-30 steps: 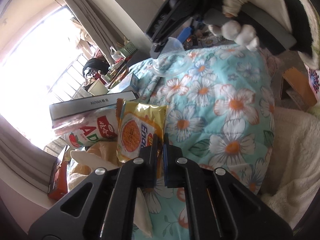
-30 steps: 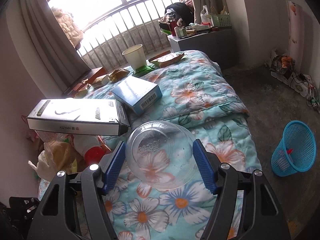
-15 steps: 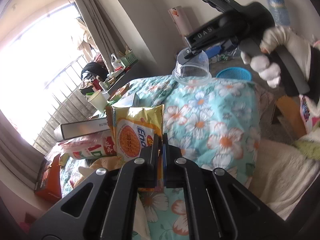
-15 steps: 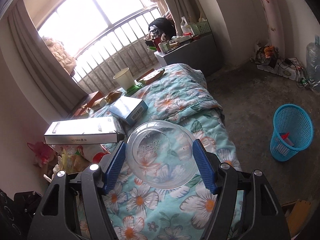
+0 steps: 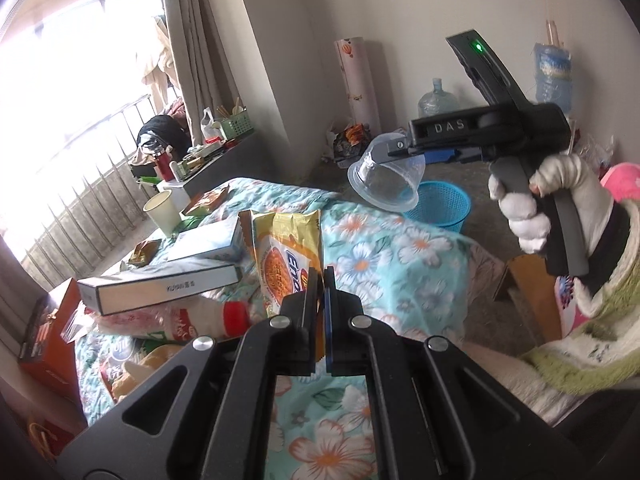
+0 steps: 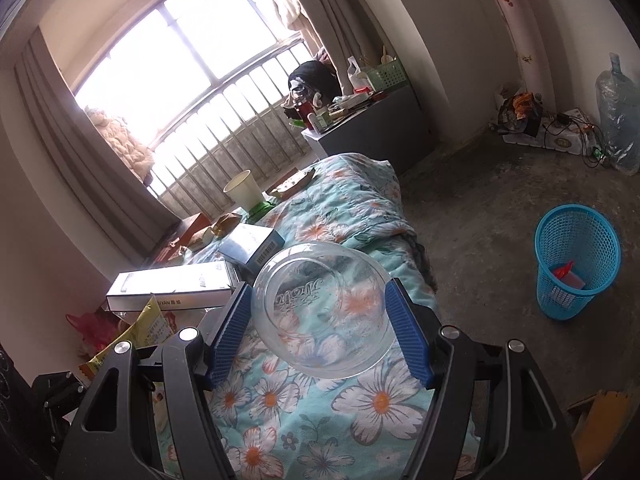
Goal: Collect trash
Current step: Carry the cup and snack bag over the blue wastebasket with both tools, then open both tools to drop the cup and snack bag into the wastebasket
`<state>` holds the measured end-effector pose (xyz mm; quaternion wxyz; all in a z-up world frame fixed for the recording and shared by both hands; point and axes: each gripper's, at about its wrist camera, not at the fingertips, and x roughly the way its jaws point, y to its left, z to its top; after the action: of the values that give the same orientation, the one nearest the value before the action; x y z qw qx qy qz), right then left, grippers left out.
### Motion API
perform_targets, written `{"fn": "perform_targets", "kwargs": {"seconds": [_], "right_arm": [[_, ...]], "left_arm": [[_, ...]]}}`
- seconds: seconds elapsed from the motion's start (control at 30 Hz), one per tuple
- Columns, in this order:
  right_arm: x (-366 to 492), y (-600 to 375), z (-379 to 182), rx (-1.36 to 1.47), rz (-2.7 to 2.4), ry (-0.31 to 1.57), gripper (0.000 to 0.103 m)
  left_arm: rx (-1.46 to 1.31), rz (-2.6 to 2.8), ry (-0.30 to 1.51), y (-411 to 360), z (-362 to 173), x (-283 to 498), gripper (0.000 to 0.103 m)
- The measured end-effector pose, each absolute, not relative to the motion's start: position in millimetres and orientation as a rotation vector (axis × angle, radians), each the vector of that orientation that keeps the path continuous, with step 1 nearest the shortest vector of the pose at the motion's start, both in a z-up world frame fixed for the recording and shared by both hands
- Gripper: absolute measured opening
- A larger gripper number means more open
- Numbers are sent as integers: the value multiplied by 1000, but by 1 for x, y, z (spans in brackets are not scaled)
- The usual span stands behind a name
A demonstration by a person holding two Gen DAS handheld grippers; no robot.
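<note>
My left gripper (image 5: 322,280) is shut on a yellow snack packet (image 5: 288,252) and holds it upright above the floral bed cover (image 5: 400,264). My right gripper (image 6: 322,312) is shut on a clear plastic cup (image 6: 324,312), held sideways above the bed; it also shows in the left wrist view (image 5: 386,178), raised at the upper right. A blue mesh bin (image 6: 576,260) stands on the concrete floor to the right with a red item inside; the left wrist view shows it (image 5: 440,204) behind the cup.
On the bed lie a long white box (image 5: 160,286), a light blue box (image 5: 208,242), a paper cup (image 5: 162,210), a red-capped bottle (image 5: 200,320) and several wrappers. A grey cabinet (image 6: 372,124) stands by the window. A water jug (image 6: 618,116) and clutter line the far wall.
Both grippers have risen above the bed, each still holding its item. The right gripper has swung the cup toward the floor side, and the blue bin now sits larger in its view.
</note>
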<state>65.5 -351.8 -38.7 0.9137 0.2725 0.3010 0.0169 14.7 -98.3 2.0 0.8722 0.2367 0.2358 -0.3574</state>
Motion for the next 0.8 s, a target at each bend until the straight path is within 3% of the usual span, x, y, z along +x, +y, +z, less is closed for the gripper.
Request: {"fn": "perform_targets", "kwargs": {"seconds": [0.5, 0.8], "right_arm": [[20, -447, -32, 650, -166, 495, 67], [2, -569, -74, 783, -423, 506, 67]], "left_arm": [[330, -1023, 494, -203, 37, 58, 1], [184, -1299, 755, -359, 24, 133, 1]]}}
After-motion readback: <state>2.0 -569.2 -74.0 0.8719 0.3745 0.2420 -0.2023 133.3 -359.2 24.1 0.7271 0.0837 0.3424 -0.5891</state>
